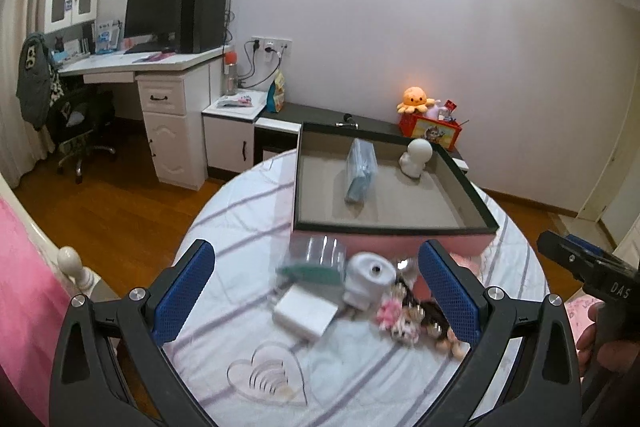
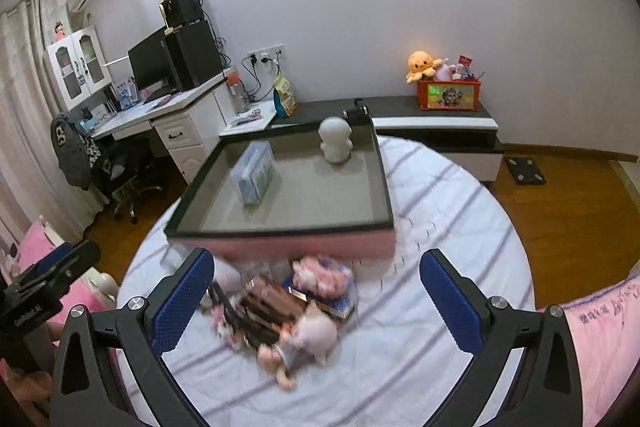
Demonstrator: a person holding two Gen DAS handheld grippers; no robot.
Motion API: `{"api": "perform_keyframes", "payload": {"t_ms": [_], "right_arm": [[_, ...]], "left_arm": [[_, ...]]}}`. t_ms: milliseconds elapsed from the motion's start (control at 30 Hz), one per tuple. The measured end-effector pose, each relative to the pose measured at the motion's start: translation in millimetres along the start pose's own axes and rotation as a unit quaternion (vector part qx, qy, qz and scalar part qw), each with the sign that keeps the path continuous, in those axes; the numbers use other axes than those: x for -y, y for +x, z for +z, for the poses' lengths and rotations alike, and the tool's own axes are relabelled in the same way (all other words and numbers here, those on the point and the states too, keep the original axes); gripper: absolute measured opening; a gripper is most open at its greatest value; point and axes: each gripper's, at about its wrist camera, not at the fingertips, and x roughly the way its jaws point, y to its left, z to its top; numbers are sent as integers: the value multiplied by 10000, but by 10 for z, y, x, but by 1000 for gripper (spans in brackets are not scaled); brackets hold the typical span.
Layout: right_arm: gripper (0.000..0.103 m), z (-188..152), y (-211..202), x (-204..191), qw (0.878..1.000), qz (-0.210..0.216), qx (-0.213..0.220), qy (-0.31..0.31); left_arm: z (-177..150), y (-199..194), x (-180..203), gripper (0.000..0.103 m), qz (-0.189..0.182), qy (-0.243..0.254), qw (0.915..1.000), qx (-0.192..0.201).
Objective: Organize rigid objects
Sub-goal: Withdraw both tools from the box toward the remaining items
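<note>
A shallow box with a dark rim (image 1: pixel 394 227) and pink sides stands on the round striped table. Inside it lie a clear blue case (image 1: pixel 362 171) and a white round-headed figurine (image 1: pixel 416 157); the right wrist view shows the same case (image 2: pixel 254 173) and figurine (image 2: pixel 336 143). In front of the box sit a white device (image 1: pixel 368 279), a flat white block (image 1: pixel 306 313), a clear plastic container (image 1: pixel 316 255) and small dolls (image 1: pixel 408 321). My left gripper (image 1: pixel 316 291) hovers open above them. My right gripper (image 2: pixel 316 291) is open over a pile of dolls (image 2: pixel 280 319), holding nothing.
A clear heart-shaped piece (image 1: pixel 268 375) lies near the table's front edge. Pink bedding (image 2: pixel 600 331) borders the table. Behind stand a white desk (image 1: pixel 160 67), an office chair (image 1: pixel 76 123) and a low cabinet with a red toy box (image 2: pixel 448 95).
</note>
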Motion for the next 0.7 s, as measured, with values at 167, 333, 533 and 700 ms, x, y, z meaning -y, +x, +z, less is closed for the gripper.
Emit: {"api": "perform_keyframes", "payload": {"t_ms": [167, 333, 533, 700], "right_arm": [[103, -217, -71, 69, 9999, -49, -116, 72], [103, -358, -97, 99, 9997, -61, -222, 68], [103, -398, -92, 77, 9997, -47, -258, 12], [103, -493, 5, 41, 9990, -33, -451, -52]], "left_arm": [[-200, -72, -13, 103, 3, -14, 9999, -140], [-300, -111, -21, 103, 23, -5, 9998, -207], [-361, -124, -12, 103, 104, 100, 9997, -221], [-455, 33, -11, 103, 190, 211, 9986, -449]]}}
